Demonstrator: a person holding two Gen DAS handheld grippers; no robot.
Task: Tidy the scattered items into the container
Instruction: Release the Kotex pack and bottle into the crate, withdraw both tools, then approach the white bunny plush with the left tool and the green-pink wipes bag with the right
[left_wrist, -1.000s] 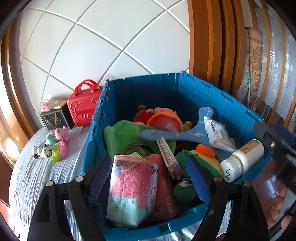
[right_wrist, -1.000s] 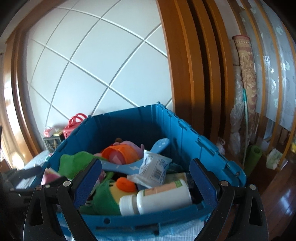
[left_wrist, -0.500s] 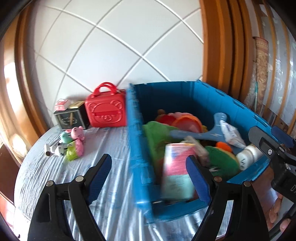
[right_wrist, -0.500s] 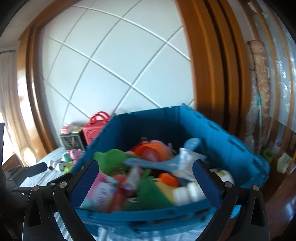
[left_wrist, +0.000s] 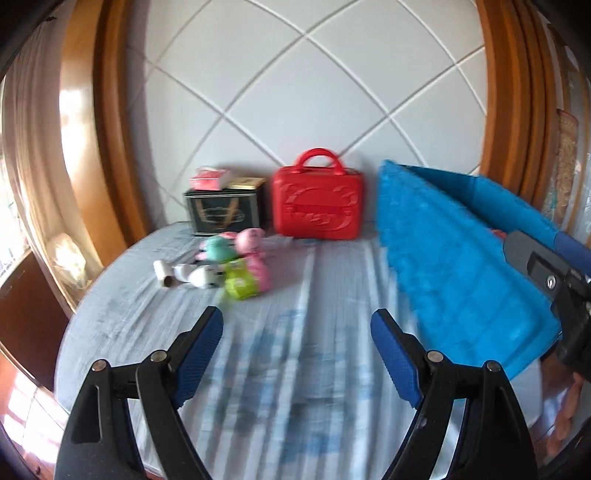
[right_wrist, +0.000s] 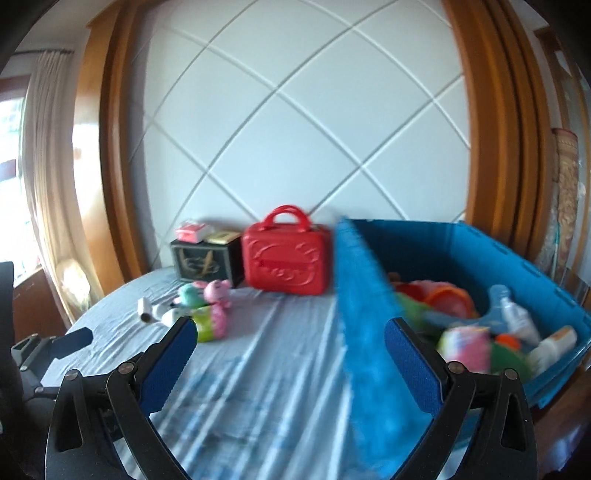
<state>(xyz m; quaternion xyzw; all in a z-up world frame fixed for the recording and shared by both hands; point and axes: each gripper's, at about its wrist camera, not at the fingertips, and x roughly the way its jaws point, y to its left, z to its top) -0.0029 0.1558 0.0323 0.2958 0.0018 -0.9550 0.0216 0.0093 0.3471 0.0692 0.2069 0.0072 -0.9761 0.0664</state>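
Both grippers hung with their jaws wide apart and nothing between them, the left gripper (left_wrist: 297, 334) over the bare middle of the table (left_wrist: 303, 369) and the right gripper (right_wrist: 290, 341) beside the near wall of the blue container (right_wrist: 369, 332). The container stood at the right side of the table and already held a heap of toys, a packet and a white bottle (right_wrist: 552, 343). What seemed left to gather was the small cluster of plush toys (left_wrist: 236, 266) at the far left, with a pale roll (left_wrist: 162, 273) just beside it. The step in hand looked like a reach for that cluster, and it would go best with the left gripper, which faced it: come in low, take one soft toy across its body rather than an ear or limb, and close firmly, since plush gives. Both views were smeared, so the toys' exact outlines could not be told. A red case (left_wrist: 317, 201) and a dark box (left_wrist: 225, 210) with a pink packet (left_wrist: 210, 179) on it stood at the back against a white panelled wall framed in orange wood. A pale blue striped cloth, creased, covered the table; a curtain and bright window showed at left.
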